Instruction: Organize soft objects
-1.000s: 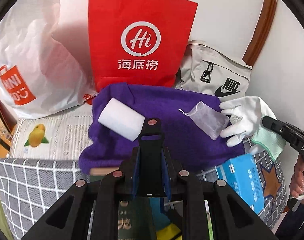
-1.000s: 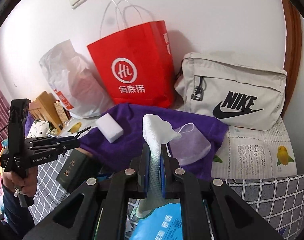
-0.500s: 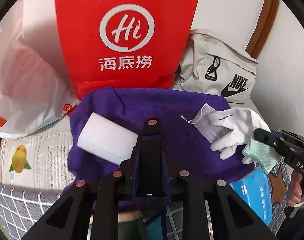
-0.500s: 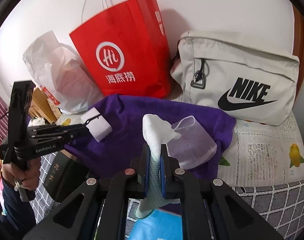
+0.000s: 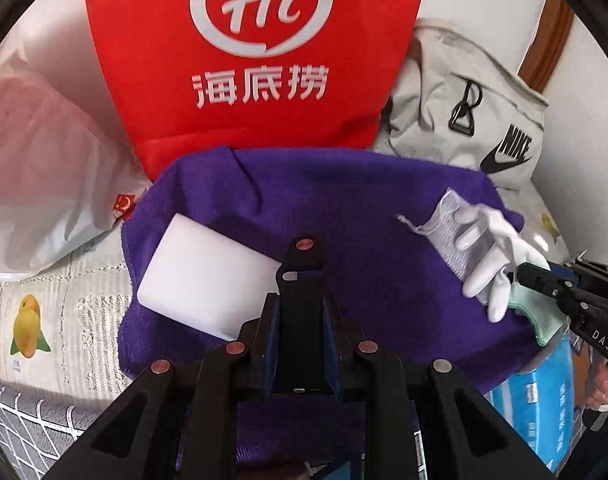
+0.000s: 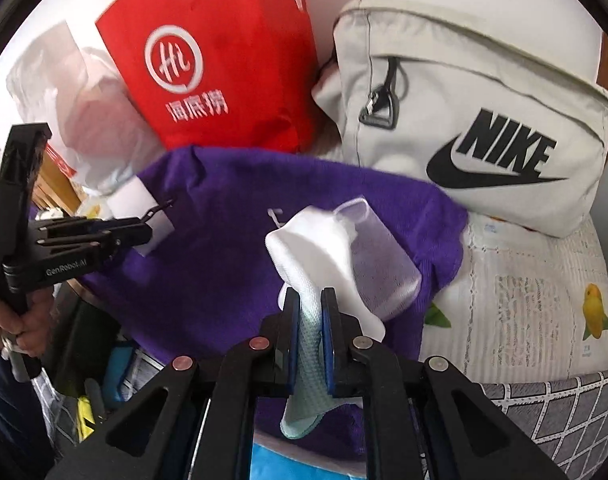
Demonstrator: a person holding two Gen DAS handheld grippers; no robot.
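1. Our right tool (image 6: pixel 310 312) was closed on the cuff of a white glove (image 6: pixel 316 240), whose fingers lay over a mesh pouch (image 6: pixel 384 268).
2. Our left tool (image 5: pixel 299 280) had its jaws nearly together and held nothing that we could see; it stood just beside a white sponge (image 5: pixel 203 276).
3. All three soft things were on the purple towel (image 5: pixel 344 200).
4. We judged the sorting only started: no item was yet in a final place.
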